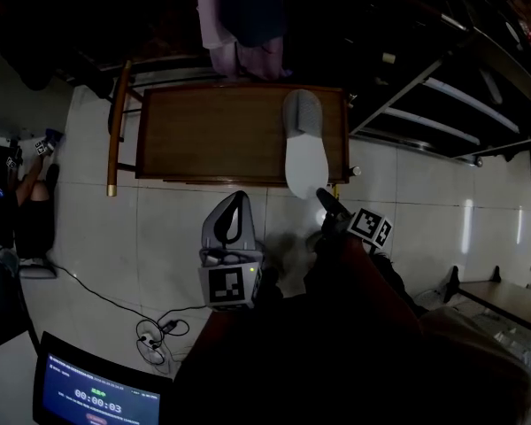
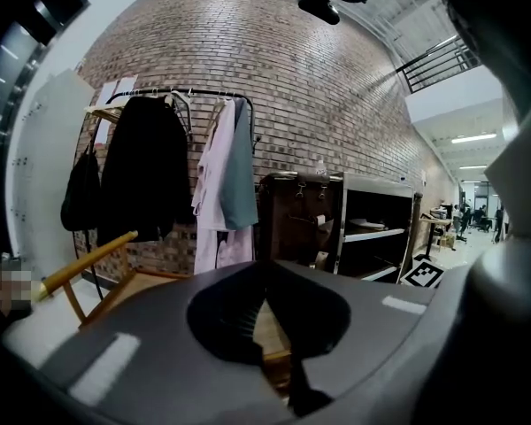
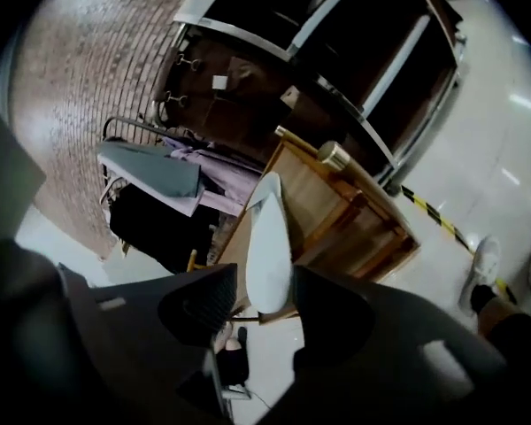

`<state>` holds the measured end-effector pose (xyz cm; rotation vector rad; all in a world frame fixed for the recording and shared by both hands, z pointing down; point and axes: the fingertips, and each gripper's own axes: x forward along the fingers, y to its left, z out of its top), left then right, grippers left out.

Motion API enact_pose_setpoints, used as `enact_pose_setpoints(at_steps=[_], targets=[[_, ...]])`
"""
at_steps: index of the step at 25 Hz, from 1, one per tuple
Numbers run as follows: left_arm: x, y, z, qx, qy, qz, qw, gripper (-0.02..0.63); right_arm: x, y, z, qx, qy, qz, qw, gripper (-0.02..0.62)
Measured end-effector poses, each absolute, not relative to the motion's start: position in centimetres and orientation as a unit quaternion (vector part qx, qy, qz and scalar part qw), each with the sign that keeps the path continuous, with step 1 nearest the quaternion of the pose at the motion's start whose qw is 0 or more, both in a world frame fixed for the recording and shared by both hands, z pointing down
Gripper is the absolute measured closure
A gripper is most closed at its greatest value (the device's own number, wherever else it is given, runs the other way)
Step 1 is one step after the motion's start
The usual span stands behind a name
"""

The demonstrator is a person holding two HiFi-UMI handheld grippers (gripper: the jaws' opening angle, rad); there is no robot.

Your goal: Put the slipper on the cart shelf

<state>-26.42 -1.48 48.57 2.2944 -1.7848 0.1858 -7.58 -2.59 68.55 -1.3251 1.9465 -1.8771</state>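
Head view: a wooden cart point(image 1: 212, 135) stands at upper centre on a tiled floor point(image 1: 407, 220). Its rimmed top shelf holds one slipper point(image 1: 305, 144), which lies at the right end of the shelf. The grey toe points toward the top of the frame and the pale heel overhangs the near rim. The right hand-held gripper point(image 1: 323, 197) sits just below and right of that heel. In the right gripper view its jaws stand wide apart with the heel end of the slipper between them. A thin gap shows on either side, so the pads do not press and nothing is gripped.

The left hand-held gripper point(image 2: 265, 268) shows in the left gripper view with its jaw tips meeting and nothing between them. In the head view it hangs over the floor at lower centre, apart from the cart.

A black shelving unit point(image 1: 442, 87) fills the upper right; its contents are too dim to name. Garments point(image 2: 221, 175) hang on a rack beyond the cart. A laptop screen point(image 1: 97, 397) occupies the lower left corner, with a cable point(image 1: 150, 330) on the floor just above it.
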Motion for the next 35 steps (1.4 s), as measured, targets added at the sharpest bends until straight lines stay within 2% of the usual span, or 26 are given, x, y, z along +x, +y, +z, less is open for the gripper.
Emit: enact_pose_setpoints(at_steps=[11,16,19,35], targets=[[-27.8,-1.4,48.7,0.782,-0.609,0.063,0.114,0.591,-8.5,-4.3,72.6,-0.426,0.577,-0.686,0.121,0.394],[-27.9,-1.4,48.2,0.788,-0.602,0.066,0.105,0.591,-8.9,-4.6,72.5,-0.422,0.571,-0.69,0.14,0.516],[-27.7,-1.7,47.7,0.793,-0.598,0.063,0.097,0.591,-9.3,-4.9,71.6,-0.413,0.585,-0.682,0.149,0.542],[-26.9,-1.7,46.5,0.801,-0.591,0.053,0.085,0.59,-9.7,-2.5,61.5,-0.368,0.665,-0.624,0.181,0.561]])
